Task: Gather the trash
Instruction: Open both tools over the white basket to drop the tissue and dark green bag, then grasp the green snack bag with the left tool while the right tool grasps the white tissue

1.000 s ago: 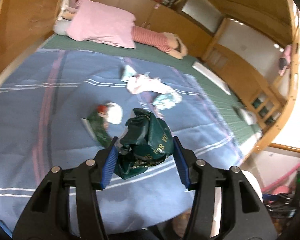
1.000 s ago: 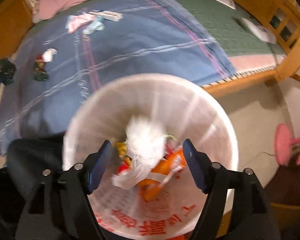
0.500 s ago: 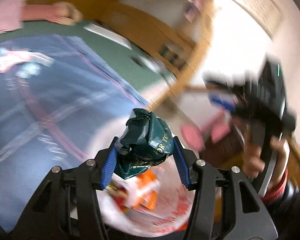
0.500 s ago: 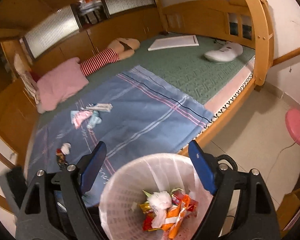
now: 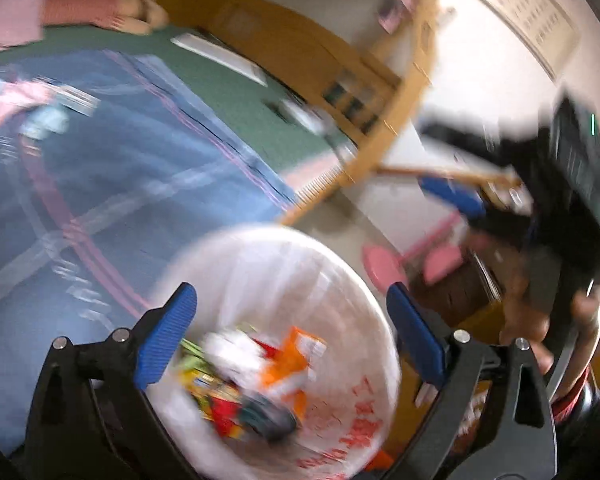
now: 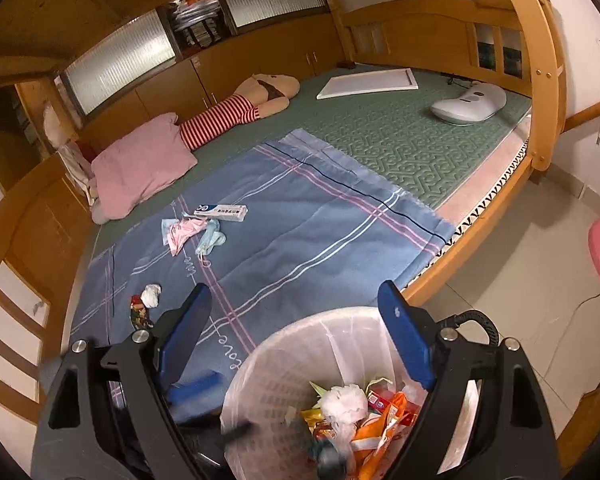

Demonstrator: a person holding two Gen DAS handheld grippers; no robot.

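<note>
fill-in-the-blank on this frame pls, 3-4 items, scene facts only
1. The toothpaste box lies on the ____ blanket.
2. The bin stands on the floor beside the ____.
3. The white wad on the blanket lies right next to a dark ____ wrapper.
4. Between the fingers of the left hand-held gripper, whose jaws are opening, there is ____ held.

Missing words: blue; bed; green; nothing
</note>
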